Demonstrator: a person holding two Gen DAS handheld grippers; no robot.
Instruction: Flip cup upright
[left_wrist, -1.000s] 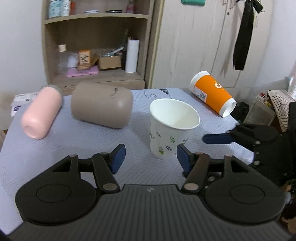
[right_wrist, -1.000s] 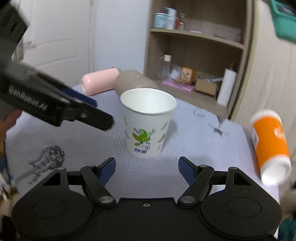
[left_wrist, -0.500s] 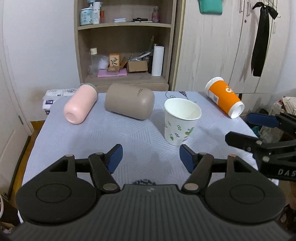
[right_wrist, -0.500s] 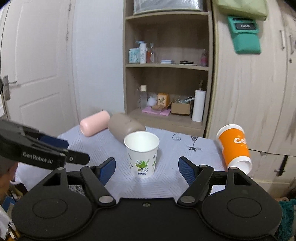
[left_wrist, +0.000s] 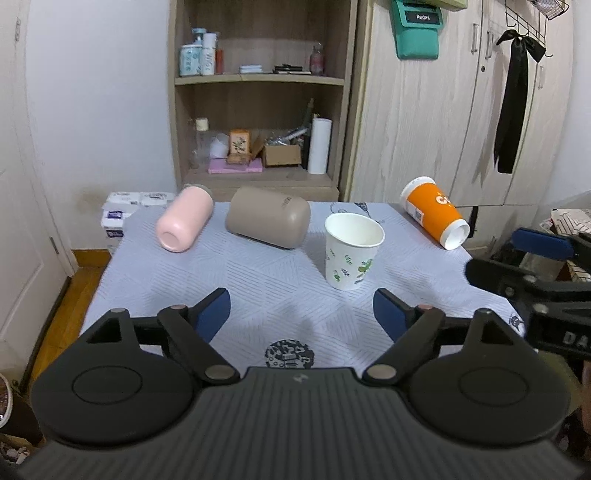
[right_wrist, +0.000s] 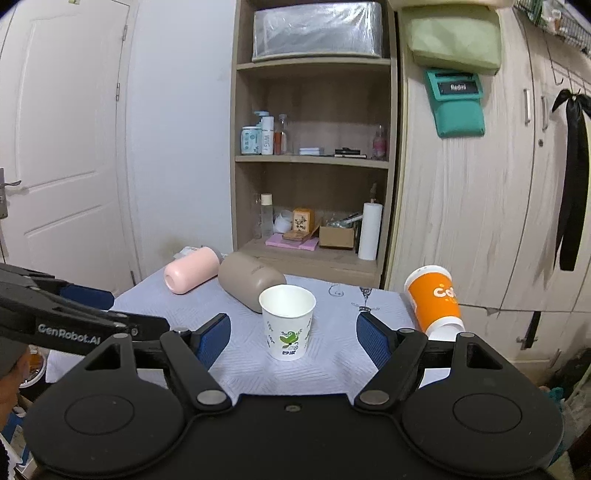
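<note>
Left wrist view: the white cup (left_wrist: 352, 254) stands upright, mouth up, on the table (left_wrist: 258, 291), so that one looks done. Three others lie on their sides: the orange cup (left_wrist: 434, 212) at the far right edge, the tan cup (left_wrist: 267, 221) and the pink cup (left_wrist: 184, 221) to the left.

The left gripper (left_wrist: 301, 314) has its jaws wide and empty, hanging over the near table. The right gripper (right_wrist: 293, 332) is likewise spread wide with nothing in it, and the white cup shows between its fingertips but well beyond them.

My guess is the orange cup comes next (it lies nearest the right hand). Its long axis runs from far-left to near-right, mouth toward the near right corner, and it sits ahead and right of the right jaws. A grip across the body, square to that axis, seems to suit tipping it onto its base.
</note>
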